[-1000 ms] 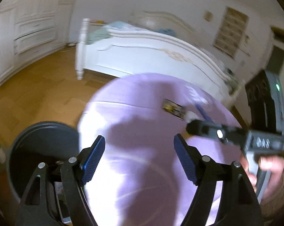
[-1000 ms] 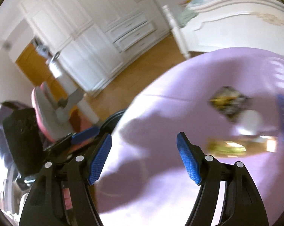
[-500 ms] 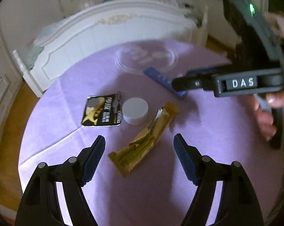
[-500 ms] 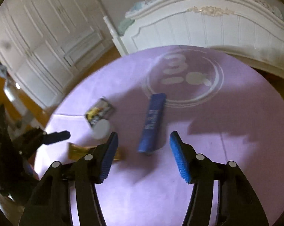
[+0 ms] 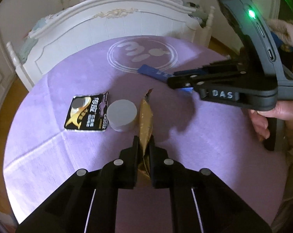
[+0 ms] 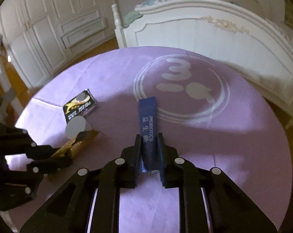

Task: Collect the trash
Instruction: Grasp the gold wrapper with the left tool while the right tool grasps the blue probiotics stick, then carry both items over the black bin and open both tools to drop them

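Gold wrapper (image 5: 146, 116): long crumpled sachet on the purple tablecloth (image 5: 49, 155); long axis runs straight away from the left gripper (image 5: 144, 145), torn tip pointing toward the printed ring logo (image 5: 142, 55)
Left gripper: jaws have just closed; pads pinch the near end of the gold wrapper, far end lying on the cloth
Blue sachet (image 6: 148, 128): flat stick marked PROBIOTICS; long axis runs away from the right gripper (image 6: 149, 145), far end just touching the outer ring of the logo
Right gripper: jaws have just been closing; pads clamp the near end of the blue sachet
Hand (image 5: 263, 120): wrapped round the right gripper's handle at the right side of the table
Grey cap (image 5: 122, 115): short round disc, upright, just beside the gold wrapper on its left, touching the battery card (image 5: 88, 114)
Battery card: black and gold blister pack lying flat, one coin cell in its bubble
Containers: cannot tell, no bin in either view
Edges: all four items sit well inside the round table's rim; bare cloth at the near and right sides
Surroundings: white bed footboard (image 6: 214, 33) close behind the far edge; white cupboards (image 6: 49, 35) off to the left
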`<state>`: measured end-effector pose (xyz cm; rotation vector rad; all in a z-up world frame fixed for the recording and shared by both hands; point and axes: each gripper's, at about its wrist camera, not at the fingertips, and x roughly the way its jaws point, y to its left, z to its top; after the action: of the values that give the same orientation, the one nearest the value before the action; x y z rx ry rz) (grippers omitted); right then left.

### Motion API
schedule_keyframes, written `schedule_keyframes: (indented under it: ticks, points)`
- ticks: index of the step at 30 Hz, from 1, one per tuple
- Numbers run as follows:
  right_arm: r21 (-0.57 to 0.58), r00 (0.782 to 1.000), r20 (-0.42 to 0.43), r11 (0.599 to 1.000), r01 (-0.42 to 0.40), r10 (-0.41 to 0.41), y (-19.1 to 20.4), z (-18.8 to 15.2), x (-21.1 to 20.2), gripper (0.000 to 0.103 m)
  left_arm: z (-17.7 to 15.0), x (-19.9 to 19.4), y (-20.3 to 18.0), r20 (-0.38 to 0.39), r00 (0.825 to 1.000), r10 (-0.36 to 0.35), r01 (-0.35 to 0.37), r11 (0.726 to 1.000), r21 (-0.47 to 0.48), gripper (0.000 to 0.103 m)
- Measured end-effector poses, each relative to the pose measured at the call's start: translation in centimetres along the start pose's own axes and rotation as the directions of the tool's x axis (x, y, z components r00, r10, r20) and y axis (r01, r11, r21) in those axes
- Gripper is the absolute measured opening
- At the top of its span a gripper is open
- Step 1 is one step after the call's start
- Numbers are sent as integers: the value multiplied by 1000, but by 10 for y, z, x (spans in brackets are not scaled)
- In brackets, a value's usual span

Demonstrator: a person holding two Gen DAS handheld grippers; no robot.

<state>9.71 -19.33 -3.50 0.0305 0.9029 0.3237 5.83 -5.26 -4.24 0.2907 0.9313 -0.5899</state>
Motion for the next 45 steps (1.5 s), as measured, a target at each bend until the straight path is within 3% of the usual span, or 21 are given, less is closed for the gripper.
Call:
schedule_keyframes:
  ticks: [8, 12, 15, 19, 23, 27, 36, 40, 45]
  points:
    - [155, 986, 76, 975, -159, 149, -17, -32, -45, 14, -25, -46, -3, 126, 992, -31, 48, 990, -131, 9]
    - [148, 972, 109, 964, -221, 207, 2, -33, -68, 14, -43, -77, 10, 187, 982, 31, 11, 975, -221, 9]
    - [111, 958, 129, 957, -269, 255, 25, -29, -82, 14, -59, -103, 23, 224, 967, 117, -46, 953, -300, 9]
    - [34, 927, 164, 937, -347, 337, 73, -22, -100, 14, -78, -148, 32, 269, 918, 291, -181, 911, -370, 9]
    - [-43, 899, 164, 913, -405, 407, 119, -19, -110, 14, -93, -181, 38, 308, 864, 399, -249, 869, -428, 9]
    - [-112, 888, 113, 894, -434, 445, 164, -17, -108, 14, -111, -197, 53, 305, 832, 463, -282, 828, -485, 10]
    - [-200, 871, -11, 852, -483, 491, 250, -8, -80, 14, -151, -211, 86, 257, 791, 555, -337, 746, -574, 10]
    - [-219, 868, -55, 842, -493, 493, 282, -1, -64, 14, -164, -214, 98, 242, 780, 577, -348, 721, -599, 10]
    - [-221, 864, -98, 836, -502, 493, 309, 6, -42, 14, -179, -212, 118, 212, 781, 587, -352, 695, -627, 10]
